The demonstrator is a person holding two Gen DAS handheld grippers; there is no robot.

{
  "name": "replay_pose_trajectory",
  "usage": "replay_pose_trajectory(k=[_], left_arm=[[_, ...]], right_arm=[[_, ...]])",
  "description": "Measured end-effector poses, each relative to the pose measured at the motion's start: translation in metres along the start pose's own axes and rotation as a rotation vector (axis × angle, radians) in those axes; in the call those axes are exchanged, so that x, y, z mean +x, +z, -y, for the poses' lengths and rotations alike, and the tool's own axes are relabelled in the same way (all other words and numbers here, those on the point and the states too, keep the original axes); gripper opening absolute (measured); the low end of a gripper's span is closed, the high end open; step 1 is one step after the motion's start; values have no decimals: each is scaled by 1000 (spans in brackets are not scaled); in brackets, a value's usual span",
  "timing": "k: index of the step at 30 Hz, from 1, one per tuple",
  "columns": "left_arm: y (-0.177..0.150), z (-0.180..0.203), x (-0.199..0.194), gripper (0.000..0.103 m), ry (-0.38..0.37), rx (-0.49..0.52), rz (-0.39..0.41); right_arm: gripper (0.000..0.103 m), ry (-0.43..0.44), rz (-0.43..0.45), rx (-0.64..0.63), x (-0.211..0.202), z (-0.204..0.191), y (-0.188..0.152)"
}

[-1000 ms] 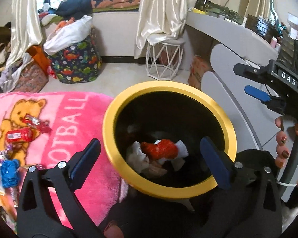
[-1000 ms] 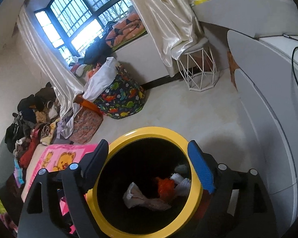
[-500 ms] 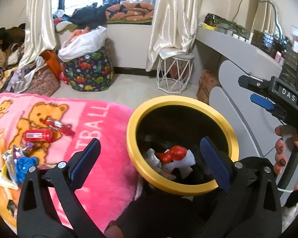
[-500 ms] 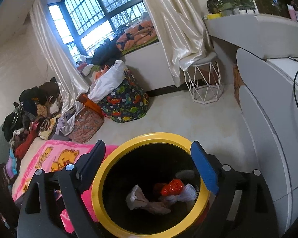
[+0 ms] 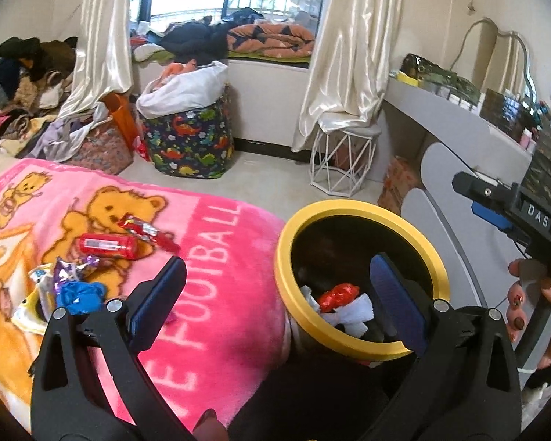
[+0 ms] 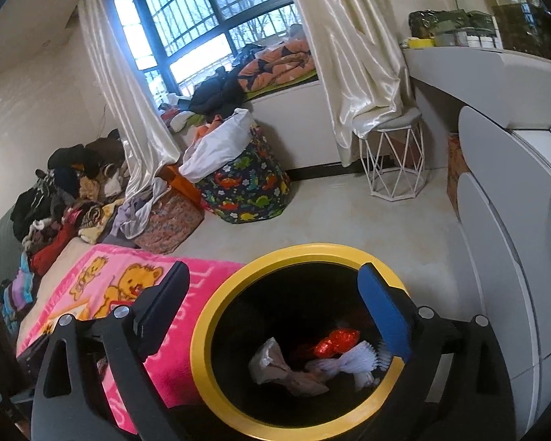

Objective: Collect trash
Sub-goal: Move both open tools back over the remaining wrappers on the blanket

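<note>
Left gripper (image 5: 275, 294) spread wide, nothing between its blue pads; it hangs over the edge of the pink fleece blanket with teddy-bear print (image 5: 209, 257), its right finger above the round black bin with a yellow rim (image 5: 286, 235); loose trash lies on the blanket to the left of this claw, apart from it.

Right gripper (image 6: 275, 301) with jaws opening, wide apart, nothing between them; it hovers above the bin (image 6: 202, 330), the bin mouth showing between its fingers.

Bin contents: one crumpled red foil wrapper (image 6: 336, 341); one white frilled paper piece (image 6: 356, 362) touching it; one grey-beige crumpled wad (image 6: 275, 365) to the left; deeper items too dark to tell.

On the blanket, counted: one red cylindrical packet (image 5: 106, 245); one red-and-silver torn wrapper (image 5: 143, 229) just beside it; one purple foil wrapper (image 5: 73, 270); one blue crumpled piece (image 5: 79, 296); one yellow-white packet (image 5: 33, 312) at the left edge, partly hidden.

The hand (image 5: 532, 305) gripping the right tool's handle shows at the left view's right edge.
</note>
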State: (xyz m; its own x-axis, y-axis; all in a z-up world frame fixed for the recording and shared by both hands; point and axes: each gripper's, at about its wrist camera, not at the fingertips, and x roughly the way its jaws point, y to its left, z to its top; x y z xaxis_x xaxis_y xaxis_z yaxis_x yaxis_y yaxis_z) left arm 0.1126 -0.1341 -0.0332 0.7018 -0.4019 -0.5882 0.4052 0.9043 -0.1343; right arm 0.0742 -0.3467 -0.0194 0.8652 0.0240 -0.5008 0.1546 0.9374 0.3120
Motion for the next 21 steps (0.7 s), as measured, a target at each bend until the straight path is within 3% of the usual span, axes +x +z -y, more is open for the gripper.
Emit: replay_pose_trajectory(k=[21], left_arm=[[-1, -54, -43, 92, 104, -81, 86]], right_arm=[[94, 86, 30, -146, -9, -61, -7]])
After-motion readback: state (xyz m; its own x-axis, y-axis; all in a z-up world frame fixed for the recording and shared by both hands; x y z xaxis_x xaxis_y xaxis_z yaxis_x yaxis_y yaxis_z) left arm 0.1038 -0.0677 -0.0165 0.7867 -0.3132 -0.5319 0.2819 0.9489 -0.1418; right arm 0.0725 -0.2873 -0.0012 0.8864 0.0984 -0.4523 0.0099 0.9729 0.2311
